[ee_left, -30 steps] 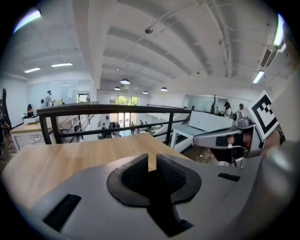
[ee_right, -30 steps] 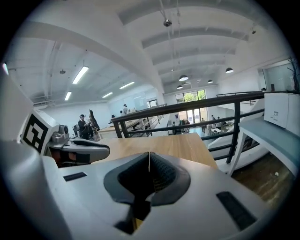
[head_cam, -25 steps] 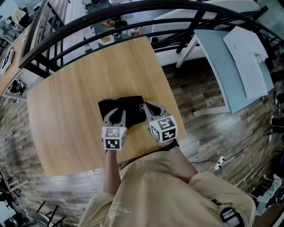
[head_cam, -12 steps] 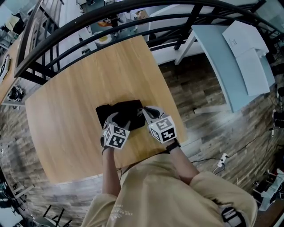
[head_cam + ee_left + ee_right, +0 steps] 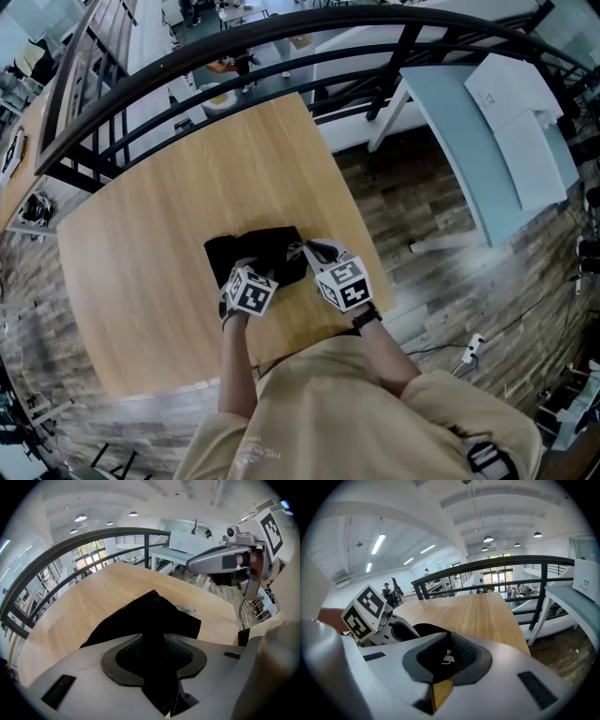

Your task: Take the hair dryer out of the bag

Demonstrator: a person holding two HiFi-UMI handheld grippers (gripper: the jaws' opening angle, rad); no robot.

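left gripper (image 5: pixel 154 641) points steeply down, its jaws closing on a raised fold of the black bag (image 5: pixel 265 246), and the cloth fills the gap between the pads. right gripper (image 5: pixel 443 656), just beside it, is clamped tight on the bag's right edge, by a small white mark (image 5: pixel 446 656). the bag lies crumpled on the wooden table (image 5: pixel 159 216), near the person's edge; the hair dryer itself does not show. beyond the table's far edge runs a dark railing (image 5: pixel 234 37).
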